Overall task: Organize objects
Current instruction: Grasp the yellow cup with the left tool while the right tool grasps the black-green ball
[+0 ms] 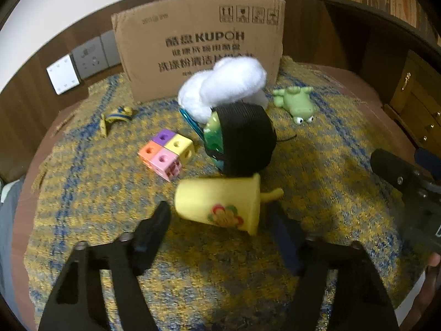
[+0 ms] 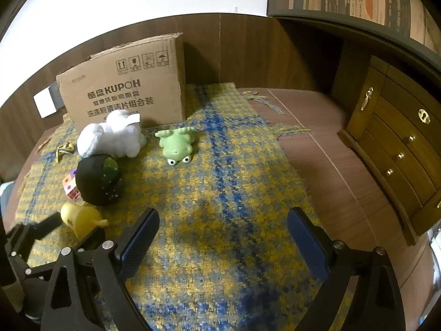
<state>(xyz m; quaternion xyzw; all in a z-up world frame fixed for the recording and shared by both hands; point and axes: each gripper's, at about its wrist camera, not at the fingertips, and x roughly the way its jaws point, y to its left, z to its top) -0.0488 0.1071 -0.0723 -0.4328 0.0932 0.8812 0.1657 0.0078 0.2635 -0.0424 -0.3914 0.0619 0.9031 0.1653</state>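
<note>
The left tongs [image 1: 219,208] point down at the yellow cup [image 1: 220,201], which lies on its side on the yellow-and-blue rug [image 1: 82,207]. Their two fingers sit against its base and its rim, so they look pinched on it, though the picture is smeared. Just beyond the cup from these tongs sits a black round thing with a green face [image 1: 242,138]. Ahead and left of their tips stands a cluster of coloured cubes [image 1: 165,151]. Farther out lie a white plush toy [image 1: 223,82] and, to its right, a green frog toy [image 1: 295,102]. A cardboard box [image 1: 198,41] stands behind them all. The right tongs [image 2: 223,215] are spread wide over bare rug with nothing between the fingers. From them the cup lies off to the left, the frog is straight ahead and well apart, and a wooden chest of drawers [image 2: 399,151] stands to the right.
</note>
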